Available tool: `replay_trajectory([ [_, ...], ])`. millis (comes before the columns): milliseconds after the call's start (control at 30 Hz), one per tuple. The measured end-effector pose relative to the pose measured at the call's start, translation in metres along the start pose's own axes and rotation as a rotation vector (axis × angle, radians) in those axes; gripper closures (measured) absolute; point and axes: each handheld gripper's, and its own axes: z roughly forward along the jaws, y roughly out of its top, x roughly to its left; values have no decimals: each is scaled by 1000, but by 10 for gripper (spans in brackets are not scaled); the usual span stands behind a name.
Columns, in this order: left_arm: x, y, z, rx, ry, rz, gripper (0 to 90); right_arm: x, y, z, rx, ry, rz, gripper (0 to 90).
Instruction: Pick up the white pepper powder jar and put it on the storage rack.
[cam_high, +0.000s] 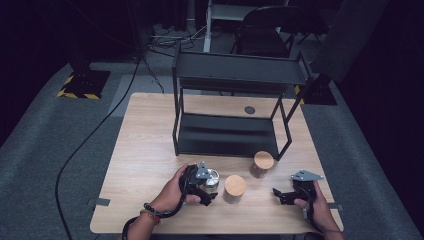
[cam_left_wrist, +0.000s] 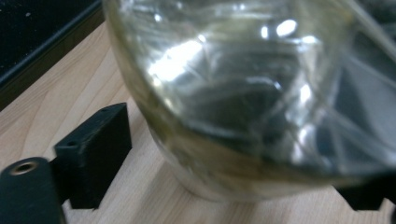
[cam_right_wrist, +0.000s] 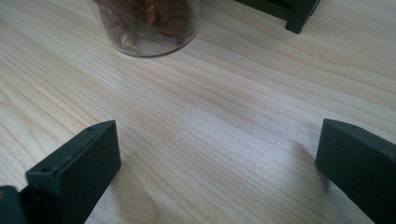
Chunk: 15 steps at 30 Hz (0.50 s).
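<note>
A clear glass jar (cam_high: 213, 178) without a lid stands on the wooden table (cam_high: 150, 165) near the front. My left gripper (cam_high: 211, 187) sits around it. In the left gripper view the jar (cam_left_wrist: 243, 93) lies between the jaws, and a strip of table shows between the left pad (cam_left_wrist: 95, 151) and the glass, so the gripper (cam_left_wrist: 233, 163) is open. My right gripper (cam_high: 280, 196) rests open at the front right, its jaws (cam_right_wrist: 219, 140) wide apart over bare wood. Two wooden-lidded jars stand between my hands, one (cam_high: 234, 186) nearer and one (cam_high: 262, 163) farther back.
A black two-tier metal rack (cam_high: 235, 100) stands at the back of the table, its front right foot (cam_right_wrist: 299, 16) close to the farther jar (cam_right_wrist: 144, 23), which holds reddish-brown pieces. A cable (cam_high: 95, 135) runs over the grey floor at the left.
</note>
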Motion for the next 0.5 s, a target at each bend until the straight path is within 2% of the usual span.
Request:
replay_trajectory([
  [267,0,-3,5,8,5,3,184,0,0,0,0,0,-1,0],
  [500,-3,-3,8,-2,-17,16,290,0,0,0,0,0,0,0],
])
